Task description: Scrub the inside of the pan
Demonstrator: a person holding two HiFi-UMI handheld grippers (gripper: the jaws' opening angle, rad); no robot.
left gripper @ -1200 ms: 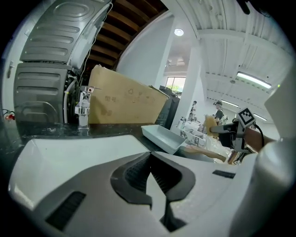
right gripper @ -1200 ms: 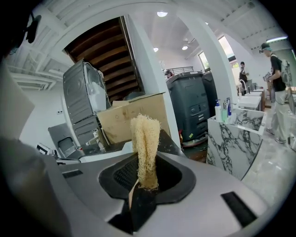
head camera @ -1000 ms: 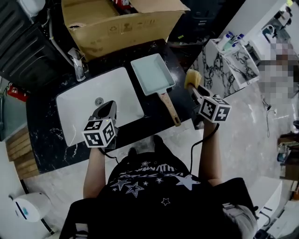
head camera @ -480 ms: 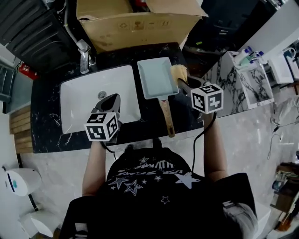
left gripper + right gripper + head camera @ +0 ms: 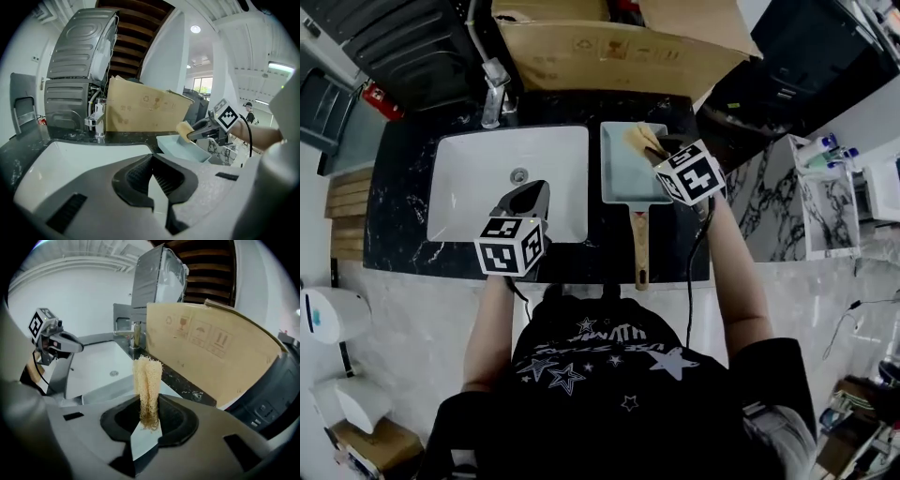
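Right claw (image 5: pixel 653 151) is clamped on a tan, fibrous loofah sponge (image 5: pixel 638 139), which stands folded between its jaws in the right gripper view (image 5: pixel 147 380). In the head view, the sponge lies over the far right part of the pale blue rectangular pan (image 5: pixel 619 183). Contact between sponge and pan floor cannot be confirmed. The pan rests on the black marbled surface (image 5: pixel 403 225), just right of the white rectangular sink (image 5: pixel 473 178), with its wooden handle (image 5: pixel 639 248) pointing toward the person. Left claw (image 5: pixel 528 193) hangs over the near right part of the sink. Its jaws stand narrowly apart with nothing between them (image 5: pixel 157 185). A brown cardboard box (image 5: pixel 619 47) stands behind the pan. A chrome tap (image 5: pixel 494 89) stands at the sink's far edge.
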